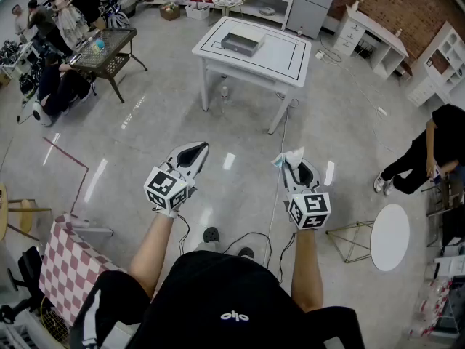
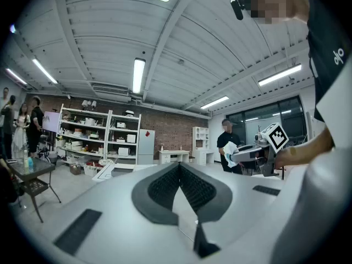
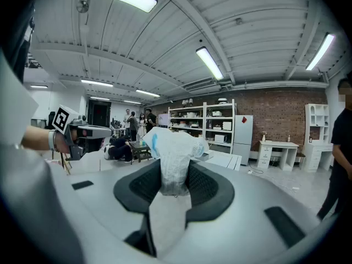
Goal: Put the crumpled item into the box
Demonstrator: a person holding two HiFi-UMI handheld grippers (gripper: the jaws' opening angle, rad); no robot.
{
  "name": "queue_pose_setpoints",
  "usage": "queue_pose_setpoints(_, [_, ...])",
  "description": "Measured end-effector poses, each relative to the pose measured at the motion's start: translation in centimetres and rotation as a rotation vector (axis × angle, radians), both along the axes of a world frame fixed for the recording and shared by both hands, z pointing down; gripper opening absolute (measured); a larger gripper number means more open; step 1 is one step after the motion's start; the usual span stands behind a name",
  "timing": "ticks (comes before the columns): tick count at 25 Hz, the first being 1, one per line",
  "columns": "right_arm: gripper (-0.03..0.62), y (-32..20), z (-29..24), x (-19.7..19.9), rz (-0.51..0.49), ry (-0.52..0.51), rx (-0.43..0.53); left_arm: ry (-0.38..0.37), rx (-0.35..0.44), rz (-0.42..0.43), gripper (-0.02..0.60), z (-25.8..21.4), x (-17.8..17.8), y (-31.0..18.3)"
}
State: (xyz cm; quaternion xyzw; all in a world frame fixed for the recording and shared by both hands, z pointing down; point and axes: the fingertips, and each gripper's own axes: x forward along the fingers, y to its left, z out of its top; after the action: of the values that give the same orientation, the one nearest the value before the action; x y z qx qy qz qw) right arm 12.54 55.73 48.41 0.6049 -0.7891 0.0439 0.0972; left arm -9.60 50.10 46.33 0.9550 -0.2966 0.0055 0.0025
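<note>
Currently I am clamping my right claw on the crumpled item, white wad poking up from between its jaws, hovering over the floor, well apart from the box sitting on the counter, left claw riding pressed together, empty.

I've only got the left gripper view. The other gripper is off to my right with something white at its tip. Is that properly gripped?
Observer: Yes. In the right gripper view, the right gripper has its pads pressed on the crumpled item, which sticks out past the tips.
Operator: Where's the box?
Observer: The head view shows the box sitting on the white table, some way ahead.
Operator: Is it open?
Observer: From the head view its top looks open. What's inside is too small to tell.
</note>
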Motion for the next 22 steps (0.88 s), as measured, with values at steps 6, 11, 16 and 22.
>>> queue_pose_setpoints(6, [0.133,-1.4,0.2,-1.4,0.016,0.004,-0.008,0.006,-0.002,0.010,0.000,0.1,-1.7,-1.8])
queue_pose_setpoints(11, [0.133,-2.4,0.3,-2.5,0.031,0.008,-0.009,0.020,-0.005,0.017,0.000,0.2,-3.1,-3.3])
queue_pose_setpoints(16, [0.133,-3.5,0.6,-3.8,0.040,0.006,-0.016,0.023,-0.010,0.032,0.000,0.4,-3.9,-4.5])
queue_pose_setpoints(22, [0.133,-5.6,1.4,-5.3,0.030,0.005,-0.030,0.020,-0.018,0.036,0.000,0.9,-4.8,-6.5])
